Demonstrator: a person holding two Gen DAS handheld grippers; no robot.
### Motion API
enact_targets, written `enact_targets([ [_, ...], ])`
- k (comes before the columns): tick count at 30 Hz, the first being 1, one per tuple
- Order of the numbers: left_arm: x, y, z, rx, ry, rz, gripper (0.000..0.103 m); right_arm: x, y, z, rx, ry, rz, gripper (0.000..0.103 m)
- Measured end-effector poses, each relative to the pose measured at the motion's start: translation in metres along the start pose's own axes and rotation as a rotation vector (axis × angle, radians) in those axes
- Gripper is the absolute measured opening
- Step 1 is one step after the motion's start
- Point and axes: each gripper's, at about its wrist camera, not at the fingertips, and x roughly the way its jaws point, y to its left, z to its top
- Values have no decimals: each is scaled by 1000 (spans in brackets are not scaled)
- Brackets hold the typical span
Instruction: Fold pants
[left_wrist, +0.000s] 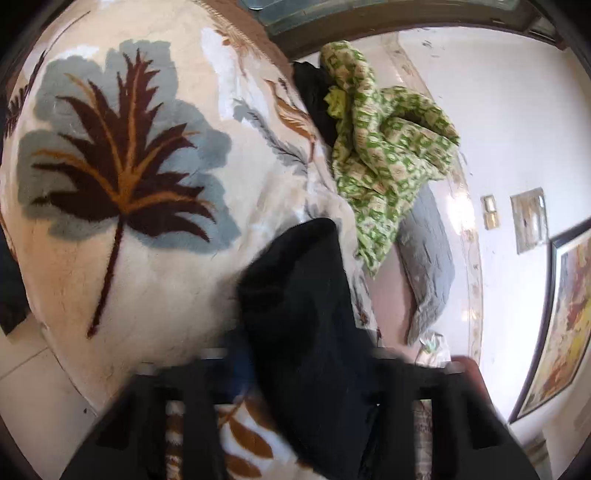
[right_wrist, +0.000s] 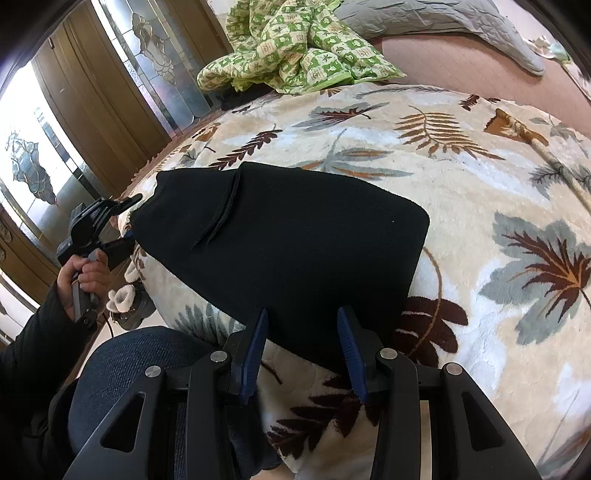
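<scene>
Black pants (right_wrist: 280, 243) folded on bed blanket (right_wrist: 461, 229), ahead of right hand-held gripper (right_wrist: 303, 354), half-open, empty; left hand-held gripper (right_wrist: 129, 221) pinching far corner; advisable: draw edge taut, align, lay flat.

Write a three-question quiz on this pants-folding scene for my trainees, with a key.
1. True or false: the right gripper has its jaws shut tight together.
2. What lies on the bed beyond the black pants, past the far edge of the leaf-print blanket? A) a red towel B) a green checked cloth C) a stack of books
3. Which gripper grips the stretched corner of the pants?

Key
1. False: its jaws stand apart over the near edge of the pants.
2. B
3. The left gripper, with black cloth running between its jaws.
</scene>
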Motion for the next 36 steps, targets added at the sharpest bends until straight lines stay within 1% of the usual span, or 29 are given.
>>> enact_targets([
  [1,5,12,-3,1,-3,14,10,0,0,0,0,0,1,41],
  [2,3,8,-7,31,-20,32,9,-1,-1,0,0,0,4,41],
  [3,0,-1,-13,91,-40,63,9,-1,-1,0,1,0,5,41],
  [4,-15,-14,-19,156,-56,90,9,-1,-1,0,3,0,7,41],
  [5,-19,-33,-27,264,-83,131,9,-1,-1,0,4,0,7,41],
  [7,-33,-73,-47,472,-131,182,8,-1,-1,1,4,3,6,41],
  [8,-38,-94,-61,581,-151,190,8,-1,-2,1,6,4,7,41],
  [9,-38,-112,-73,670,-155,176,8,-1,-3,2,12,5,10,41],
  [11,-34,-149,-103,823,-111,111,8,-1,-4,2,21,5,17,41],
  [12,-32,-161,-118,871,-86,86,8,-1,-5,3,25,5,21,41],
  [14,-18,-183,-141,930,-3,24,8,-1,-6,2,32,4,26,41],
  [17,4,-210,-183,1009,130,-34,8,-2,-8,2,46,1,40,41],
  [18,7,-214,-192,1022,156,-41,8,-3,-10,2,58,-2,48,41],
  [20,22,-228,-213,1064,245,-54,8,-8,-11,3,71,-25,53,40],
  [21,28,-234,-220,1087,277,-55,8,-12,-10,4,72,-42,48,40],
  [23,39,-247,-241,1177,340,-34,8,-21,-13,6,86,-88,44,42],
  [24,44,-255,-255,1234,362,-23,8,-25,-15,7,99,-109,43,42],
  [26,56,-267,-269,1293,413,-14,8,-35,-23,9,147,-158,32,42],
  [27,63,-273,-276,1318,439,-6,8,-40,-29,9,178,-182,12,42],
  [29,84,-288,-274,1354,470,5,8,-48,-41,8,234,-220,-40,42],
  [30,90,-294,-282,1379,488,6,8,-51,-48,7,267,-233,-78,42],
  [31,105,-301,-278,1389,504,9,8,-54,-55,5,296,-242,-118,42],
  [33,119,-309,-289,1423,538,17,8,-57,-65,2,341,-251,-184,43],
  [34,125,-310,-289,1436,559,23,8,-58,-69,2,355,-253,-196,42],
  [36,138,-309,-299,1456,626,43,9,-61,-75,1,380,-262,-218,42],
])
